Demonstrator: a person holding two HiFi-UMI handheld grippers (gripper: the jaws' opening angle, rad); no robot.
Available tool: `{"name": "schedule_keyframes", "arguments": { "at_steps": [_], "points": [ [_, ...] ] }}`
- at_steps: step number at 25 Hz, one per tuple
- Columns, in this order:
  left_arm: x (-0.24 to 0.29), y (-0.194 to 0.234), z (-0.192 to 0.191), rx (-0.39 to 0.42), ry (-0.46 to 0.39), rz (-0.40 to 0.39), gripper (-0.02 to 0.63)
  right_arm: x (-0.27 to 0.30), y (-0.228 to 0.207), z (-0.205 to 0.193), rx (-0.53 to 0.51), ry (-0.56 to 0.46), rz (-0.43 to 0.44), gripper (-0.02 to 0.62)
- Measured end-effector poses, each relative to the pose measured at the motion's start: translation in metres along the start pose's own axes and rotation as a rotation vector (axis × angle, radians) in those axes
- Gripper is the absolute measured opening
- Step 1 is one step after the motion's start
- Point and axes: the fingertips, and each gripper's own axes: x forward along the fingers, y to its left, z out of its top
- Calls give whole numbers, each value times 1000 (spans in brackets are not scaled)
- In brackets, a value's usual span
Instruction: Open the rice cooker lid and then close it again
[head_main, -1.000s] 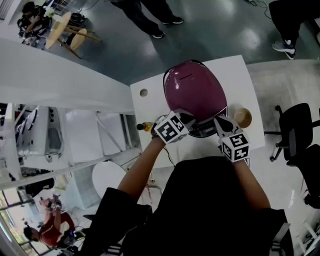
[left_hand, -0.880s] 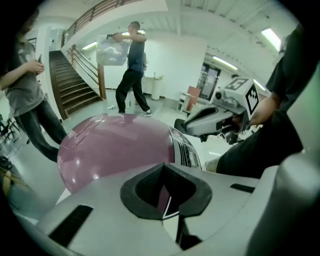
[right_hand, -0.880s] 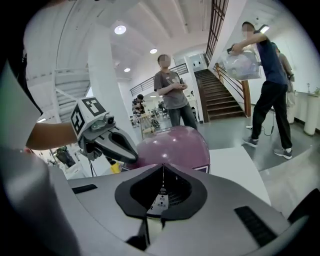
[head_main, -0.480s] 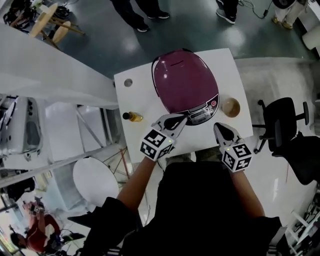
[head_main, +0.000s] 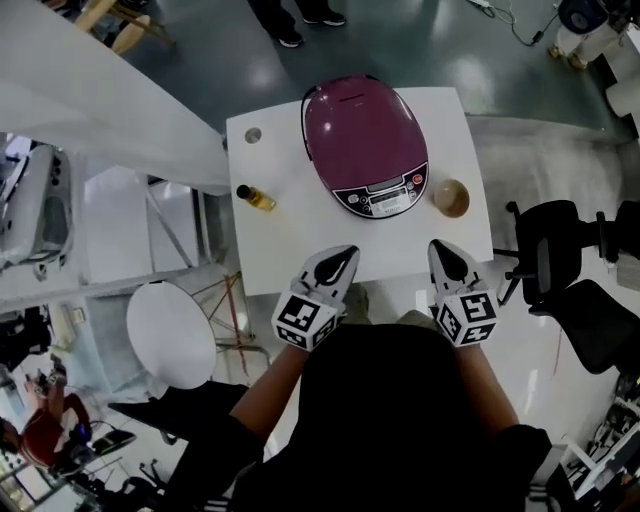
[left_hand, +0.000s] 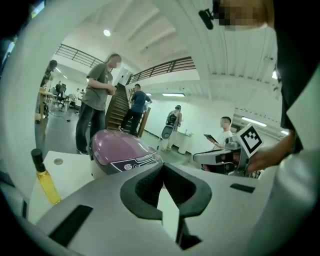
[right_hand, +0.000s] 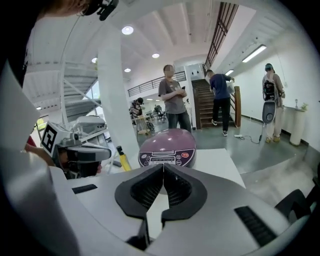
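Note:
The purple rice cooker (head_main: 362, 140) stands on the white table (head_main: 290, 245) with its lid down and its control panel (head_main: 378, 199) facing me. It also shows in the left gripper view as the rice cooker (left_hand: 120, 150) and in the right gripper view as the rice cooker (right_hand: 167, 148). My left gripper (head_main: 343, 257) is shut and empty, near the table's front edge, well short of the cooker. My right gripper (head_main: 441, 251) is likewise shut and empty at the front right. Each gripper's jaws meet with nothing between them in its own view: left gripper (left_hand: 161, 170), right gripper (right_hand: 163, 169).
A small yellow bottle (head_main: 256, 197) with a black cap stands left of the cooker. A round tan bowl (head_main: 451, 197) sits at its right. A black office chair (head_main: 545, 265) is right of the table. People stand on the floor beyond the table (right_hand: 174, 98).
Both grippers have drawn back from the cooker's front toward me, to the table's near edge. The cooker's lid stays down. The left gripper has rolled.

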Motion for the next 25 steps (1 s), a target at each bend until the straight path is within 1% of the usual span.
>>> {"name": "schedule_keyframes", "arguments": {
  "at_steps": [2, 5, 7, 11, 14, 19, 22, 25],
  "points": [
    [-8, -13, -2, 22, -21, 34, 3, -12, 3, 4, -20, -46, 26, 2],
    [-21, -40, -7, 34, -55, 70, 3, -41, 3, 0, -33, -109, 57, 2],
    [-26, -66, -13, 36, -72, 91, 3, -70, -6, -8, -34, -142, 48, 2],
    [-29, -132, -26, 40, -128, 122, 3, -136, -32, -33, -47, -198, 2, 2],
    [-35, -185, -43, 37, -156, 150, 3, -180, -45, -63, -21, -201, 21, 2],
    [-59, -263, -77, 75, -158, 212, 3, -249, -56, -112, -6, -198, 60, 2],
    [-74, -293, -103, 64, -142, 247, 3, -278, -61, -137, 2, -189, 73, 2],
    [-91, -311, -113, 78, -146, 290, 3, -303, -61, -150, 17, -192, 81, 2]
  ]
}}
